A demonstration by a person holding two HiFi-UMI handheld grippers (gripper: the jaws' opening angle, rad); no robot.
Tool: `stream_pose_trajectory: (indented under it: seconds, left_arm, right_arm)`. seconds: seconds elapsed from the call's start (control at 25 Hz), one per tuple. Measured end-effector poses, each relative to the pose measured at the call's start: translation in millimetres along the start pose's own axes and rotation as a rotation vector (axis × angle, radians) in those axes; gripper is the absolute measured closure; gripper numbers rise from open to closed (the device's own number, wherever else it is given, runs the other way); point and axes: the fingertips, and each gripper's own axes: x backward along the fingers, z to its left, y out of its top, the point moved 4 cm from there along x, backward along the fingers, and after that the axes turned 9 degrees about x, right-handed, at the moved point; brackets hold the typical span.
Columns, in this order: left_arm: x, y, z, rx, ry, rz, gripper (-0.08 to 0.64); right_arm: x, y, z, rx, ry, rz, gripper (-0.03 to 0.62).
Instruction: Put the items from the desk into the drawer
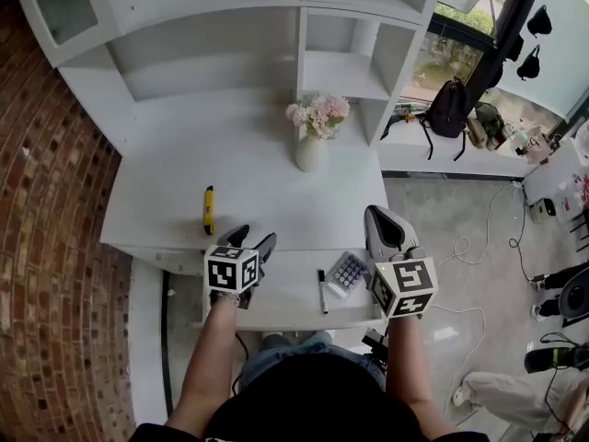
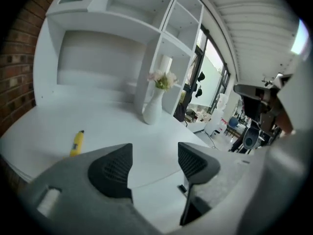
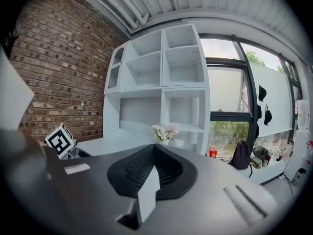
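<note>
Two things lie in the open drawer below the desk's near edge: a black marker, lying near to far, and just right of it a small grey keypad that looks like a calculator. One item is on the desk: a yellow pen-shaped thing, lying near to far, close to the near edge and left of centre, with bare white top all round it.

Your left gripper hangs over the near edge of the desk, just right of the yellow thing and apart from it. Its jaws stand apart with nothing between them; through the gap you see only the white desk top and the drawer below.

Your right gripper is off to the right, over the right end of the drawer, pointing toward the far shelves. Its two pads are pressed together with nothing caught in them. From its view the left gripper's marker cube shows at the left.

Further back on the desk, right of centre, a white vase stands upright with pale pink flowers, well apart from both grippers. A brick wall runs along the left.
</note>
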Motion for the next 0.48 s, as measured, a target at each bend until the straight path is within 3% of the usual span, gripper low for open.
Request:
stream_pose_trajectory:
  seconds: [0.24,0.48]
  left_arm:
    - [53,71,17,-0.051,0.059,-0.243,0.264]
    - [112,118,34,-0.129,0.148,-0.465,0.264]
  right_arm:
    - [-2,34,-1,0.023,0.004,-0.083,0.583]
    - [-3,59,2,0.017,0.019,-0.155,0.583]
